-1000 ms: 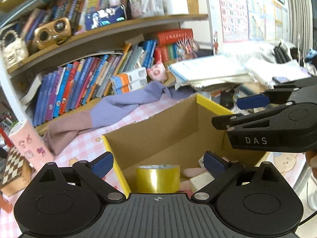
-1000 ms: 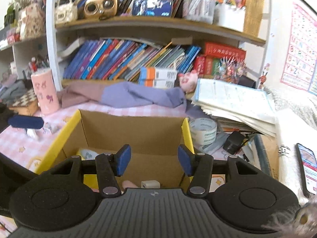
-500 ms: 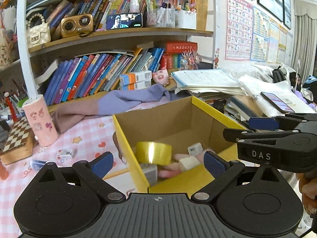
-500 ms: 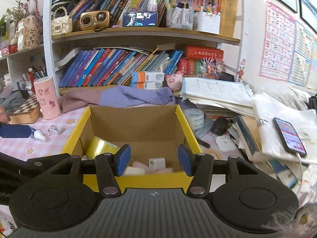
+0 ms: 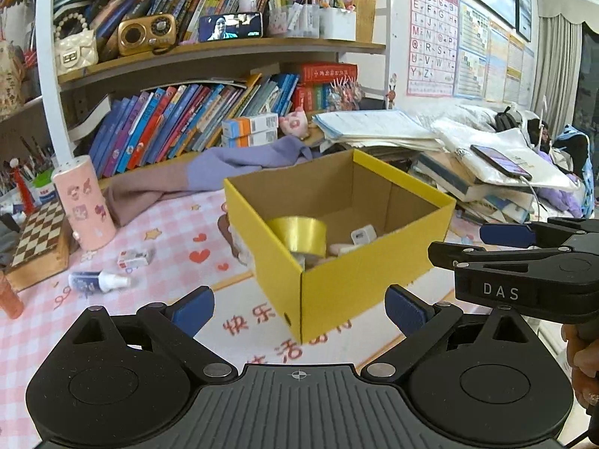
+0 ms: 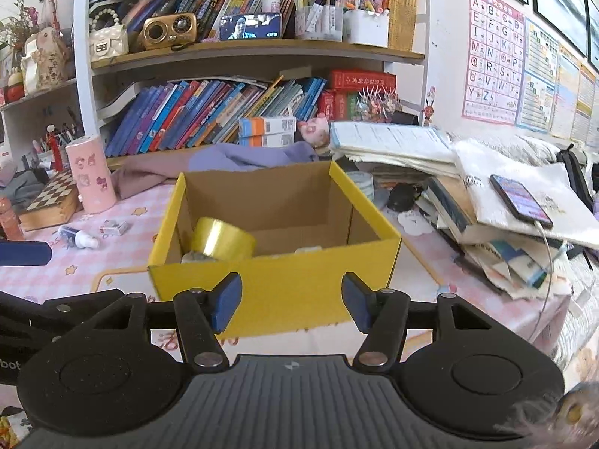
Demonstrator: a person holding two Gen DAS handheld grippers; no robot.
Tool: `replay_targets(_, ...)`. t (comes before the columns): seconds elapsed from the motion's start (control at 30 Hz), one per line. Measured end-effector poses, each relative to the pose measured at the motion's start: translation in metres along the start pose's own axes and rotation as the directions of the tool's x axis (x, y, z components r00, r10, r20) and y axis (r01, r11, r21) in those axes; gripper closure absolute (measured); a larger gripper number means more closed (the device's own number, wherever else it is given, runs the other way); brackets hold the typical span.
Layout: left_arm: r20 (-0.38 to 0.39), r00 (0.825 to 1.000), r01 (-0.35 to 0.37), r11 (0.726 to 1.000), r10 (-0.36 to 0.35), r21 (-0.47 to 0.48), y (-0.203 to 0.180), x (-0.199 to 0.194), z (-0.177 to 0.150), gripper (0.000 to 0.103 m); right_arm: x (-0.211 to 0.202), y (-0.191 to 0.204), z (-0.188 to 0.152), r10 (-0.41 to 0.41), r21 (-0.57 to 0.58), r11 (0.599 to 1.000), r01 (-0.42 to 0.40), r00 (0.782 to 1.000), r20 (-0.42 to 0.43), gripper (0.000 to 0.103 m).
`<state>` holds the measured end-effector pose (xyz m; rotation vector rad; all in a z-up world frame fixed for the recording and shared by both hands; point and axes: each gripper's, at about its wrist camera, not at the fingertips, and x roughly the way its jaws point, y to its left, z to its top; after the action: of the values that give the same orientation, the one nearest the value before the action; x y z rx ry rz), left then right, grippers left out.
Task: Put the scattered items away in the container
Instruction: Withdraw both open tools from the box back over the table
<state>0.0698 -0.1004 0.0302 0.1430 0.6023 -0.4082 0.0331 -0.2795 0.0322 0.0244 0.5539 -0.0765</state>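
A yellow cardboard box stands on the pink checked tablecloth, open at the top. Inside lie a gold tape roll, a white charger cube and some pale items, partly hidden by the wall. A blue-and-white bottle and a small white packet lie loose on the cloth left of the box. My left gripper is open and empty, in front of the box corner. My right gripper is short of the box front, its jaws opening with nothing between them.
A pink cup and a chessboard box stand at the left. A purple and mauve cloth lies behind the box. Stacked books and papers with a phone crowd the right. A pale tape roll sits behind the box.
Both grippers have drawn back from over the box, so its outer yellow walls now show. The right jaws stand a little wider. The box and its contents stay put.
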Motion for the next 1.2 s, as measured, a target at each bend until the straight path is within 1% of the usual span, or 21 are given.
replay_targets(0.13, -0.016, 1.000, 0.016, 1.000, -0.016, -0.003, 0.008, -0.009, -0.011, 0.004, -0.009, 0.012, -0.010, -0.008, 0.005, 1.000, 0.008, 1.000, -0.018, 0.045)
replay_targets(0.33, -0.064, 0.997, 0.043, 0.999, -0.043, -0.012, 0.019, -0.021, -0.032, 0.004, -0.021, 0.032, -0.025, -0.011, 0.008, 1.000, 0.011, 0.998, -0.057, 0.043)
replay_targets(0.53, -0.091, 0.995, 0.047, 0.999, -0.049, -0.028, 0.031, -0.034, -0.047, 0.004, -0.029, 0.050, -0.036, -0.004, 0.014, 1.000, 0.005, 0.996, -0.093, 0.041)
replay_targets(0.7, -0.110, 0.993, 0.035, 0.998, -0.041, -0.059, 0.044, -0.042, -0.059, 0.004, -0.032, 0.064, -0.042, 0.022, 0.007, 1.000, -0.021, 0.992, -0.123, 0.039)
replay_targets(0.87, -0.125, 0.992, 0.006, 0.996, -0.018, -0.094, 0.055, -0.048, -0.066, 0.004, -0.031, 0.079, -0.044, 0.050, -0.015, 0.998, -0.053, 0.988, -0.149, 0.037)
replay_targets(1.07, -0.137, 0.991, -0.013, 0.994, -0.003, -0.112, 0.063, -0.054, -0.074, 0.004, -0.030, 0.092, -0.047, 0.080, -0.041, 0.995, -0.088, 0.983, -0.162, 0.037)
replay_targets(1.2, -0.152, 0.988, -0.041, 0.990, 0.020, -0.133, 0.072, -0.060, -0.081, 0.004, -0.028, 0.103, -0.049, 0.110, -0.054, 0.991, -0.121, 0.979, -0.174, 0.037)
